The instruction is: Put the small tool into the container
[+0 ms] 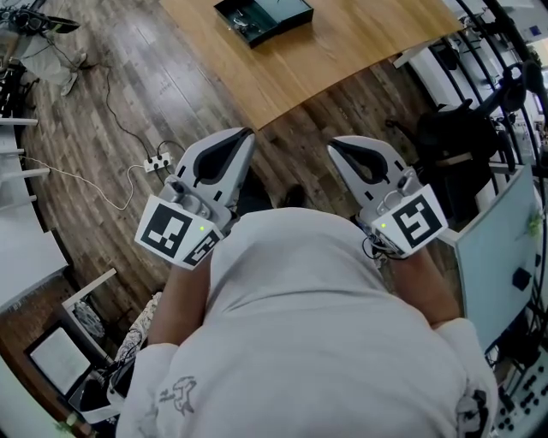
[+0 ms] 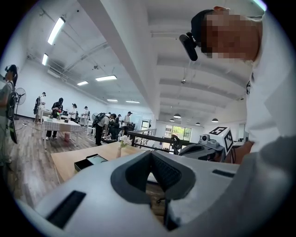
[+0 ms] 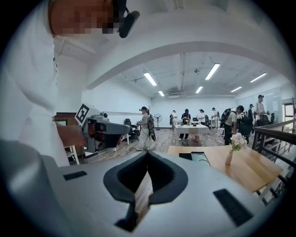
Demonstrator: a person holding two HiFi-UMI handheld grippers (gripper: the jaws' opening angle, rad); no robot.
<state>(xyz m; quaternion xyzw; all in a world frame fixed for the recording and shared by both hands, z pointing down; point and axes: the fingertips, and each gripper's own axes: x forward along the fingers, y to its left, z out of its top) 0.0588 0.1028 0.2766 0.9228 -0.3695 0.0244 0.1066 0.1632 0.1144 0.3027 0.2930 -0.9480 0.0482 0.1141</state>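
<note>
The left claw [image 1: 242, 137] and right claw [image 1: 336, 146] are closed, empty; the container [image 1: 263, 18] lies well above them, top-centre, on the worktop [image 1: 368, 38].

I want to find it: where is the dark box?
The dark open rectangular box sits on the light wooden table at the head view's top, ahead of the left gripper and right gripper.
</note>
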